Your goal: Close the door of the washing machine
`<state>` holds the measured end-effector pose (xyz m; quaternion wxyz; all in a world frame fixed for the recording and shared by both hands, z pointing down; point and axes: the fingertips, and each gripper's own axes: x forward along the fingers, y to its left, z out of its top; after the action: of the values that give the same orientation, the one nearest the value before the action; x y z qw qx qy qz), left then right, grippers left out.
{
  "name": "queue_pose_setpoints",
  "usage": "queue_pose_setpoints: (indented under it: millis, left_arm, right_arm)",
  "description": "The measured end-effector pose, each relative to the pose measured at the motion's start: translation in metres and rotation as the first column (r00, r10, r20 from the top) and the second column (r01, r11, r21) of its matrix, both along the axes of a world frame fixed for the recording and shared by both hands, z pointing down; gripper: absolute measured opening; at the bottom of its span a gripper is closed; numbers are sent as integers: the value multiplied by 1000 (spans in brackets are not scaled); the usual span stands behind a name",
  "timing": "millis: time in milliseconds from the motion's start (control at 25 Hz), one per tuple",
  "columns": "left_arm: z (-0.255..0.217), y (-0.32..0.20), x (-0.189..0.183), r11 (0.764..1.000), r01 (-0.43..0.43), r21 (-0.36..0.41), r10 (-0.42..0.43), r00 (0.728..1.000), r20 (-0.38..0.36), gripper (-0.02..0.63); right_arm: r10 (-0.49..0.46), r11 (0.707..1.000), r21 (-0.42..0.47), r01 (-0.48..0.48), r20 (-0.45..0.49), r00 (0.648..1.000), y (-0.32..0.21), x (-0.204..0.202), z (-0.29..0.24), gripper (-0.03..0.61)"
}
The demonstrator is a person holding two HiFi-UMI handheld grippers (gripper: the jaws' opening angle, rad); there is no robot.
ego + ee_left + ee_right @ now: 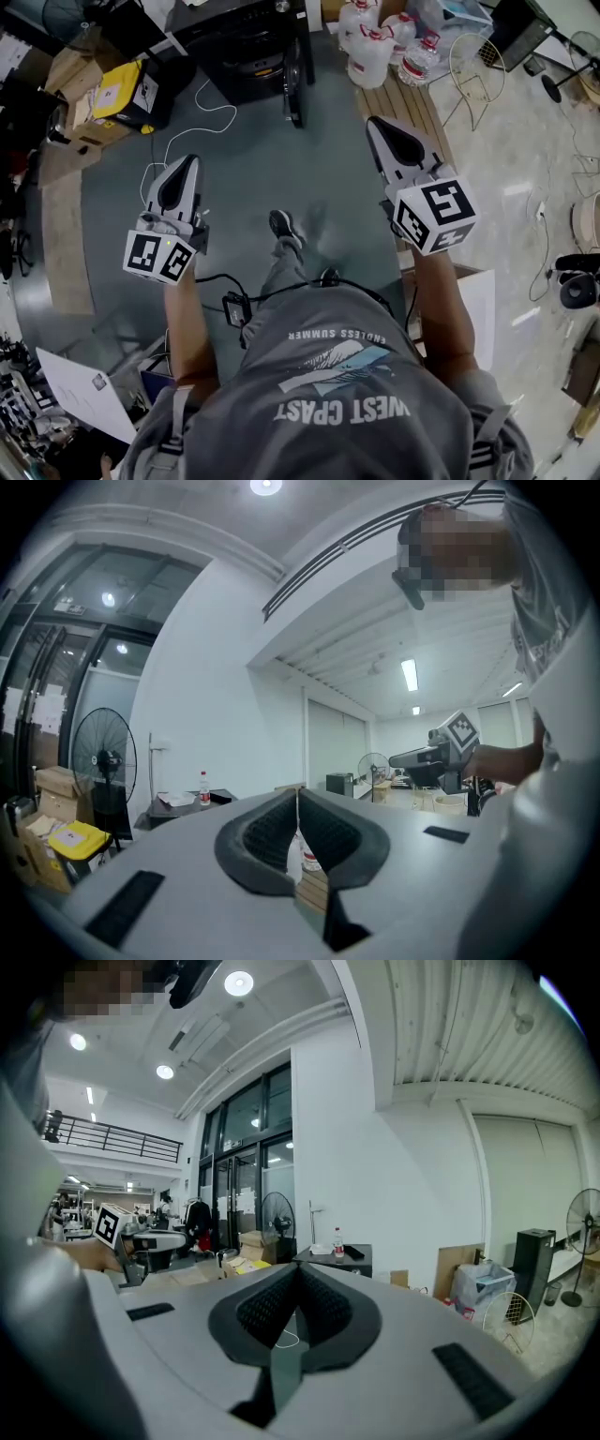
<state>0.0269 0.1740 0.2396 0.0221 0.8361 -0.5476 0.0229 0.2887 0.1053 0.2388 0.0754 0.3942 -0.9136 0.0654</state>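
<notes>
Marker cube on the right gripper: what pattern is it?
The marker cube shows black square markers on white faces, clearest in the head view.

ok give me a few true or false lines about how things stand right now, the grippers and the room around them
1. The left gripper and the right gripper both have their jaws together with nothing between them. True.
2. A washing machine with an open door stands right ahead. False: no washing machine shows in any view.
3. Several water bottles stand on the floor ahead, to the right. True.
4. The right gripper holds the yellow box. False: the box lies off to the left, apart from both grippers.
5. A black standing fan shows in the left gripper view. True.
</notes>
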Motion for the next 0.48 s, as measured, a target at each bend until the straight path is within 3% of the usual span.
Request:
queue_pose_setpoints:
  millis: [480]
  left_arm:
    - [16, -152, -49, 995, -98, -22, 98, 995, -15, 23]
  right_arm:
    - [101, 994, -34, -101, -17, 995, -119, -45, 19, 28]
